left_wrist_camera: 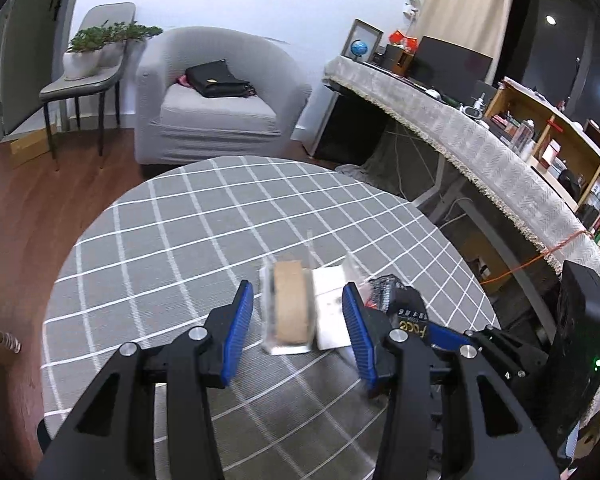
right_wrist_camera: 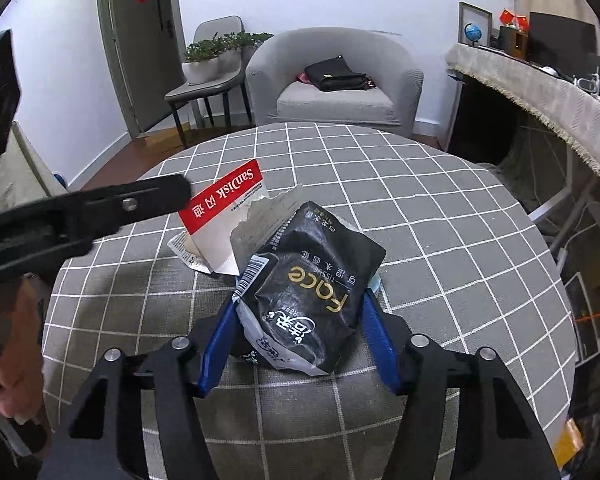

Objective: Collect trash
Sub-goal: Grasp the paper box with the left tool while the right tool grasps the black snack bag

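Note:
On the round table with the grey checked cloth (left_wrist_camera: 180, 240) lies a clear plastic package with a brown cardboard roll (left_wrist_camera: 290, 306) in it, blurred, next to a white card (left_wrist_camera: 332, 312). My left gripper (left_wrist_camera: 298, 324) is open, its blue fingers on either side of the roll package. My right gripper (right_wrist_camera: 300, 332) is shut on a crumpled black tissue wrapper (right_wrist_camera: 312, 288); the wrapper also shows in the left wrist view (left_wrist_camera: 396, 296). A red-and-white SanDisk card package (right_wrist_camera: 224, 216) lies beyond the wrapper, under my left gripper's arm (right_wrist_camera: 100, 208).
A grey armchair (left_wrist_camera: 212, 100) with a black bag (left_wrist_camera: 220, 80) stands beyond the table. A chair with potted plants (left_wrist_camera: 96, 56) is at the left. A long cloth-covered desk (left_wrist_camera: 460, 132) and shelves (left_wrist_camera: 560, 152) run along the right. A black box (left_wrist_camera: 580, 340) stands at the right.

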### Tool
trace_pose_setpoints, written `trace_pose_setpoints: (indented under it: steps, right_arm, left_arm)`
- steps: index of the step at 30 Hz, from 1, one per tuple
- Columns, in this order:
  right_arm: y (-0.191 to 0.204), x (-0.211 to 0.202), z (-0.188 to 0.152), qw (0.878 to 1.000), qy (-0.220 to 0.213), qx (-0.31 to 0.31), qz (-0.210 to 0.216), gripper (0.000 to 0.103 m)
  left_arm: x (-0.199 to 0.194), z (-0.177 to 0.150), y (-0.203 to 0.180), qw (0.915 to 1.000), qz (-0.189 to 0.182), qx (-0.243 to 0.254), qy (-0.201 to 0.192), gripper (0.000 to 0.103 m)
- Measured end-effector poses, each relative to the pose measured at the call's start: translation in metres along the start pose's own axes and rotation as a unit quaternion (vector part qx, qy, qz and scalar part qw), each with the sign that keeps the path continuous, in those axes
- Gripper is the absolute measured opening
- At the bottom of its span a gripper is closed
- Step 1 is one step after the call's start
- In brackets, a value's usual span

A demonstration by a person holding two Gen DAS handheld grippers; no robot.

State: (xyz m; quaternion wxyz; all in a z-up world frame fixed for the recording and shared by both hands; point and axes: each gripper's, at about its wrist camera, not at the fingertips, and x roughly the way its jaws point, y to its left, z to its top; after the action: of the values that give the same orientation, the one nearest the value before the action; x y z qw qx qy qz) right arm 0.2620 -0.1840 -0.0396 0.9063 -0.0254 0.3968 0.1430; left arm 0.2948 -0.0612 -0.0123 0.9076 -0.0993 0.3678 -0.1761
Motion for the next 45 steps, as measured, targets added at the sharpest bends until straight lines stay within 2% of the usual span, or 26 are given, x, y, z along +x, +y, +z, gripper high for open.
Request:
trace_pose_setpoints:
  steps: [3, 5, 10, 13, 14, 18, 22, 25, 27, 31, 37, 45]
  right_arm:
    - [-0.002, -0.002, 0.000, 1.000, 0.000, 0.000, 0.007, 0.053]
    - [-0.006, -0.004, -0.001, 1.000, -0.001, 0.001, 0.011, 0.052]
    - [-0.013, -0.008, -0.003, 1.000, 0.001, 0.004, 0.020, 0.049]
    - [-0.015, -0.010, -0.003, 1.000, 0.001, 0.004, 0.023, 0.047]
    - [-0.014, -0.010, -0.003, 1.000, 0.002, 0.002, 0.023, 0.046]
    - [-0.012, -0.011, -0.001, 1.000, 0.000, -0.002, 0.024, 0.044]
    - [-0.008, -0.014, 0.002, 1.000, -0.005, -0.005, 0.024, 0.044]
    - [-0.009, -0.014, 0.003, 1.000, -0.004, -0.003, 0.025, 0.044]
    - [-0.009, -0.015, 0.004, 1.000, -0.007, -0.002, 0.023, 0.044]
    - [-0.009, -0.019, 0.008, 1.000, -0.013, 0.004, 0.024, 0.044]
    - [0.007, -0.020, 0.016, 0.999, -0.018, 0.001, 0.036, 0.044]
    - [0.036, -0.020, 0.024, 0.999, -0.019, -0.015, 0.045, 0.044]
  left_arm:
    - [0.009, 0.000, -0.008, 1.0000, 0.001, 0.005, 0.008, 0.044]
    - [0.014, -0.001, -0.011, 0.9999, -0.002, 0.008, 0.015, 0.035]
    - [0.024, 0.000, -0.010, 0.9997, -0.002, -0.004, 0.023, 0.021]
    - [0.029, 0.000, -0.011, 0.9995, 0.002, 0.000, 0.031, 0.006]
    - [0.031, -0.001, -0.011, 0.9994, 0.001, 0.001, 0.034, 0.004]
    - [0.027, -0.003, -0.010, 0.9997, 0.001, 0.001, 0.024, 0.002]
    - [0.013, -0.003, -0.007, 0.9999, -0.008, -0.006, -0.003, 0.002]
    - [0.002, -0.003, 0.001, 0.9990, -0.026, -0.032, -0.019, 0.002]
    - [-0.002, -0.005, 0.006, 0.9978, -0.040, -0.050, -0.020, 0.002]
    - [-0.011, -0.007, 0.013, 0.9969, -0.044, -0.062, -0.021, 0.002]
    - [-0.027, -0.014, 0.034, 0.9930, -0.064, -0.098, -0.013, 0.002]
    - [-0.052, -0.024, 0.061, 0.9929, -0.042, -0.111, -0.002, 0.002]
